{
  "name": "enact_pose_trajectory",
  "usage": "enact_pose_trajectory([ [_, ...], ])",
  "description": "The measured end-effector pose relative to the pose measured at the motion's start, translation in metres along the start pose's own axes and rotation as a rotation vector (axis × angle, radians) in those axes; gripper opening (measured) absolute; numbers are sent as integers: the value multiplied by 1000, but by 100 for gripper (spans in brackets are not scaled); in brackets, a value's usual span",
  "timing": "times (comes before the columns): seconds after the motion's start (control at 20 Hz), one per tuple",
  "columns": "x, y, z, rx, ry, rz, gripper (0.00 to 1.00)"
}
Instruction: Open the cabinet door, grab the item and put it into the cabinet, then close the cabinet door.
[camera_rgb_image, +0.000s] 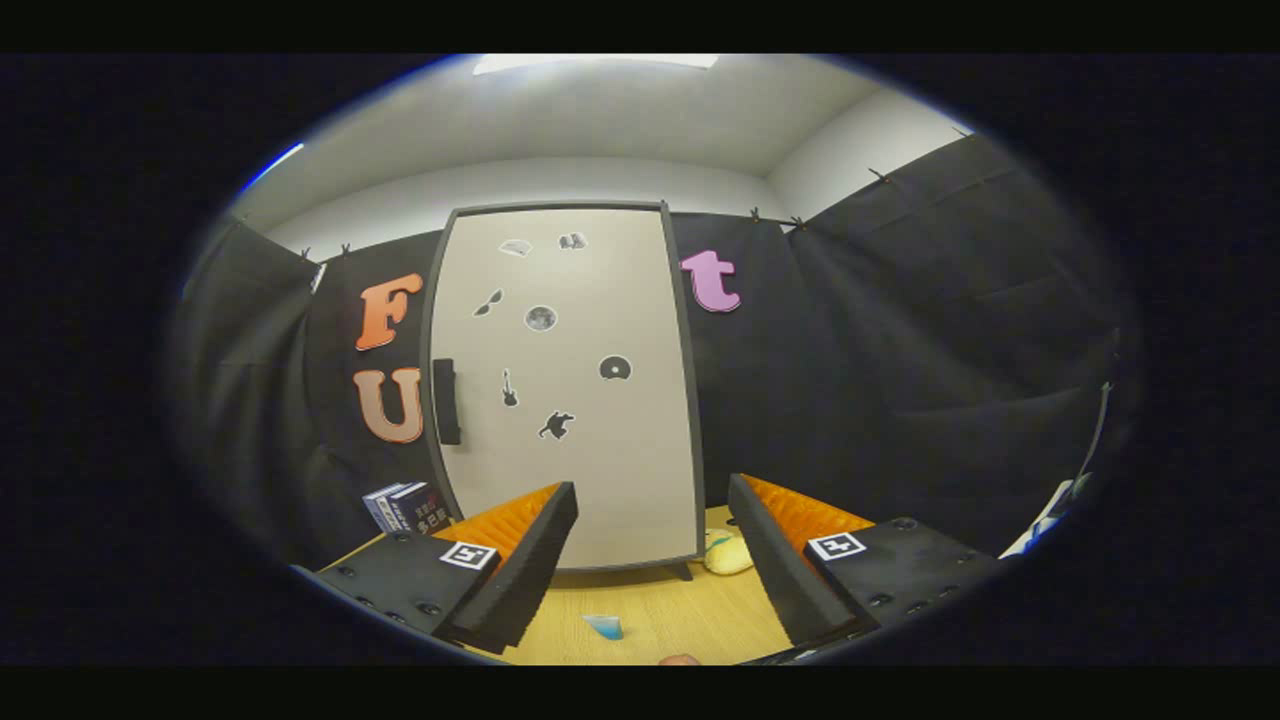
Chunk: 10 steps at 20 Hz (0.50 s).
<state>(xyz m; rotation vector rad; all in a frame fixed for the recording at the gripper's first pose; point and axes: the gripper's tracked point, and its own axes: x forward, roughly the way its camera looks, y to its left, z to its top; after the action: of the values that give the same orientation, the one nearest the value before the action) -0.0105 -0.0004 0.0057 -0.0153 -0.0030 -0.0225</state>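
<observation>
Tabletop (690, 615): yellow item (728, 553) beyond spread hand-held gripper (655, 520).

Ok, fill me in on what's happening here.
A person holds the gripper open and empty, aimed at a closed cabinet door standing on the wooden table. The door's dark handle is untouched. A yellowish item lies by the cabinet's foot, just ahead of the fingers.

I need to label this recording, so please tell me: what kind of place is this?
Probably a recording booth, not a real home: black cloth walls clipped up around a wooden table, with a small closed cabinet standing on it. The open gripper holds nothing.
</observation>
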Motion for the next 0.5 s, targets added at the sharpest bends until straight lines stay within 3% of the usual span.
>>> enact_pose_trajectory([
  [0.2,6,14,2,5,5,7,97],
  [0.5,43,95,21,6,21,109,98],
])
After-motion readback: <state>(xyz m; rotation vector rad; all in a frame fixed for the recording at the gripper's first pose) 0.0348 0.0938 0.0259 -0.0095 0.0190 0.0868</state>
